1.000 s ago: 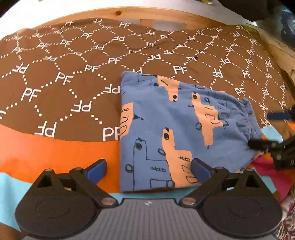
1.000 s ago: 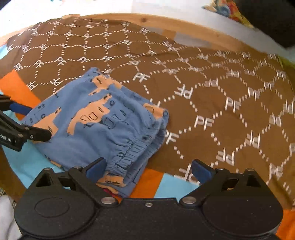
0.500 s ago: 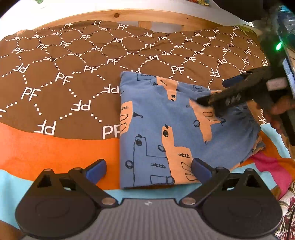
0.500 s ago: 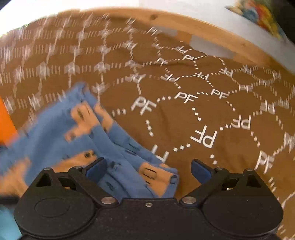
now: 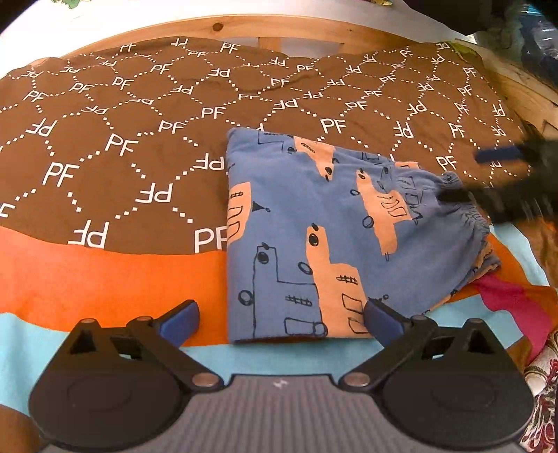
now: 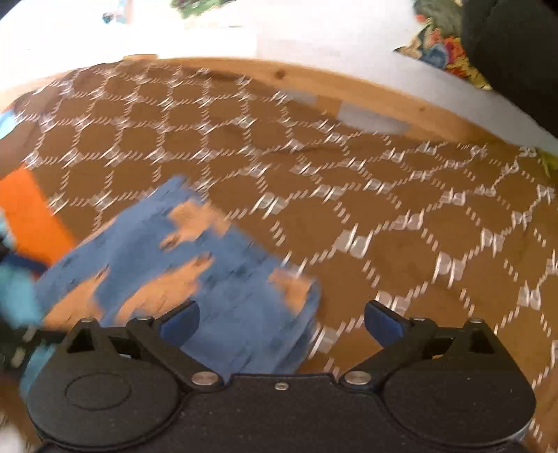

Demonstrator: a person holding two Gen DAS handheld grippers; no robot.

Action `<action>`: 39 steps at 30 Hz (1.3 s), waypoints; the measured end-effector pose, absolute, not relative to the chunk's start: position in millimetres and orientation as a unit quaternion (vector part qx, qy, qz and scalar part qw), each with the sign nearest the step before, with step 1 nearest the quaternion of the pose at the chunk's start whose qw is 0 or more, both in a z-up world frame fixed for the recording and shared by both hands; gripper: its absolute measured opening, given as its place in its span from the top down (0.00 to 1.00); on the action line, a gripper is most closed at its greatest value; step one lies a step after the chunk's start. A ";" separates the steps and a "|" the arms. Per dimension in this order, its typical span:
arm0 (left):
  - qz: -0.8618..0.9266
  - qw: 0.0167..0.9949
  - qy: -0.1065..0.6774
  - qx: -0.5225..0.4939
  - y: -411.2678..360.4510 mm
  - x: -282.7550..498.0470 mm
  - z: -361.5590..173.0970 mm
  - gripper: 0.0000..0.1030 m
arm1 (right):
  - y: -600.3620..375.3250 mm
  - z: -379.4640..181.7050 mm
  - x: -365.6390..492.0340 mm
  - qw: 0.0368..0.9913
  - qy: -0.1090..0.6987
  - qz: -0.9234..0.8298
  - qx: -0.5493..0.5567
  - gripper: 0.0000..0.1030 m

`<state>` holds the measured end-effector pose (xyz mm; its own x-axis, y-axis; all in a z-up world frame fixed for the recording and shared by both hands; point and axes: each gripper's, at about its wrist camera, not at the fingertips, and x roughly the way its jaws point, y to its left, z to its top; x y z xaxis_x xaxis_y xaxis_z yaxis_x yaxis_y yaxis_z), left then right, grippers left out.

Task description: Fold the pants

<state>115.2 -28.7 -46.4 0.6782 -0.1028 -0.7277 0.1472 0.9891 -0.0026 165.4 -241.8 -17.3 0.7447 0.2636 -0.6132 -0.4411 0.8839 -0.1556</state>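
Observation:
The blue pants (image 5: 334, 240) with orange dog shapes lie folded into a compact rectangle on the bed cover, the elastic waistband at the right. My left gripper (image 5: 280, 317) is open and empty at the pants' near edge, its right finger over the near corner. My right gripper (image 6: 281, 319) is open and empty over the waistband end of the pants (image 6: 195, 278); that view is blurred by motion. It also shows blurred in the left wrist view (image 5: 488, 174), above the waistband.
A brown cover printed with white PF letters (image 5: 122, 146) spans the bed, with orange (image 5: 87, 278) and light blue bands nearer me. A wooden bed frame (image 5: 314, 31) runs along the far side. Patterned fabric (image 5: 544, 383) lies at the right edge.
My right gripper swung in over the middle of the pants, then drew back right toward the waistband, still moving. The left gripper and the pants have stayed put.

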 end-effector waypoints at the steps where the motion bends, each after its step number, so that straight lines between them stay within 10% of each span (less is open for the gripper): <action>1: -0.067 0.915 0.397 0.027 -29.1 115.7 -46.0 0.01 | -238.9 -23.8 159.1 0.918 0.309 0.188 -0.165 0.01; 39: -0.105 0.929 0.352 0.042 -31.5 92.4 -17.4 0.00 | -287.2 -24.1 133.1 0.960 0.255 0.103 -0.050 0.01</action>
